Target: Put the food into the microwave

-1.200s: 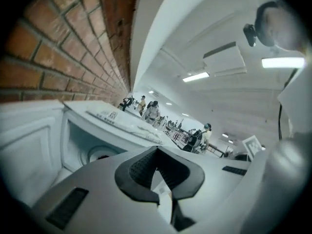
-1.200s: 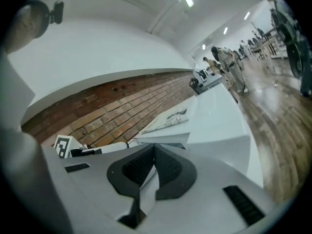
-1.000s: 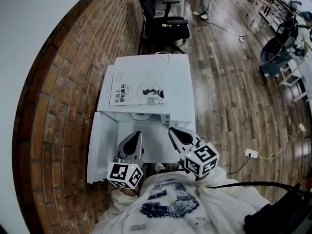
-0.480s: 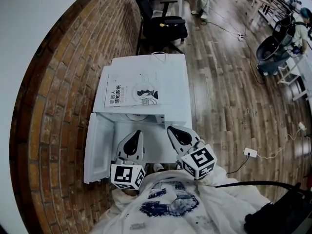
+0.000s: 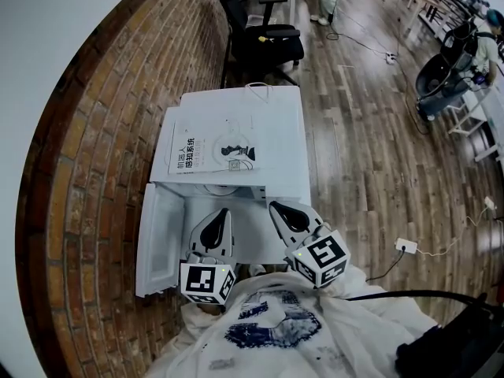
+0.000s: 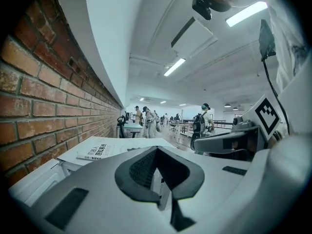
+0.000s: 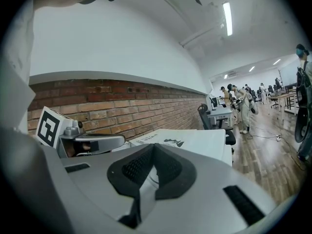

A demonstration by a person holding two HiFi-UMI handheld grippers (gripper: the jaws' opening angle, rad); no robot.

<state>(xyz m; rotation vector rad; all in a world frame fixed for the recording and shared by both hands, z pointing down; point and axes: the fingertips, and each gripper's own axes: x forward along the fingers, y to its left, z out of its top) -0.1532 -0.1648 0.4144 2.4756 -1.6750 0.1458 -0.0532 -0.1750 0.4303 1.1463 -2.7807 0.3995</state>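
Boxy white microwave [image 5: 276,132] against rough brick wall [image 5: 102,172], smooth door [image 5: 161,239] swung open leftward, printed booklet [image 5: 213,150] flat on top. Just before the open cavity: left tongs [image 5: 223,215] and right tongs [image 5: 277,209], tapered grey, both pinched shut, holding nothing.

All views are bright and evenly lit, with a bluish tone. The light comes from long ceiling lamps [image 6: 246,13]; shadows are weak. Strong fisheye distortion bends the brick wall [image 5: 94,179] and leaves dark corners. The wooden floor [image 5: 370,172] carries soft glare, and the white microwave [image 5: 283,132] top looks almost washed out. The nearest parts in both gripper views are slightly blurred.
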